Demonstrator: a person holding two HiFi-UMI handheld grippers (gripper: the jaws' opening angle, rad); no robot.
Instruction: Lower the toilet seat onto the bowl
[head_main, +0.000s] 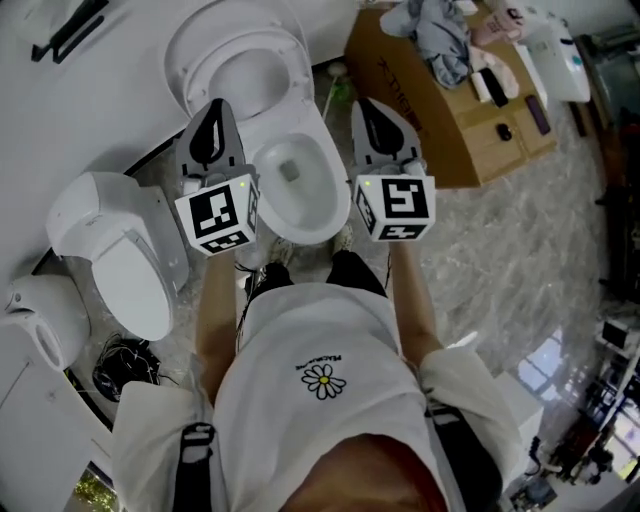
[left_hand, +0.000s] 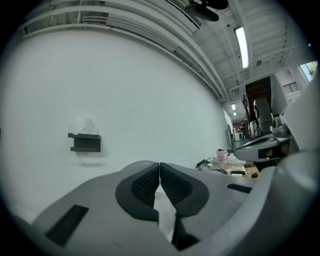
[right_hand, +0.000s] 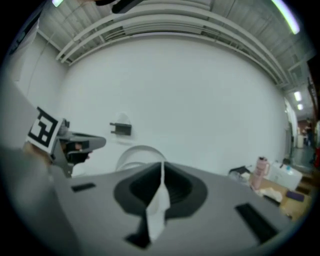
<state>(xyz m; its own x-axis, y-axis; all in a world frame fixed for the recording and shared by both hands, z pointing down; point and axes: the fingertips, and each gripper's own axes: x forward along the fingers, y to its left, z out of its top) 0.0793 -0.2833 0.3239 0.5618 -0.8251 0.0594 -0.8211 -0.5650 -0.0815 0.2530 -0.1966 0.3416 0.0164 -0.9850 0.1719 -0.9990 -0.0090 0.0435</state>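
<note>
A white toilet stands against the wall in the head view, its bowl (head_main: 290, 185) open and its seat (head_main: 238, 62) tipped up and back with the lid behind it. My left gripper (head_main: 214, 108) hovers over the bowl's left rim, shut and holding nothing. My right gripper (head_main: 366, 106) hovers off the bowl's right side, also shut and empty. Neither touches the seat. In the left gripper view the pads (left_hand: 148, 184) meet in front of the bare wall. In the right gripper view the shut gripper (right_hand: 161, 167) points at the raised seat's curved top (right_hand: 137, 151), with the left gripper (right_hand: 67, 142) at the left.
A second white toilet (head_main: 120, 250) stands to the left with a black cable coil (head_main: 122, 372) by it. A cardboard box (head_main: 450, 100) with clothes and small items sits to the right. A black holder (right_hand: 121, 129) hangs on the wall. The person's feet stand right before the bowl.
</note>
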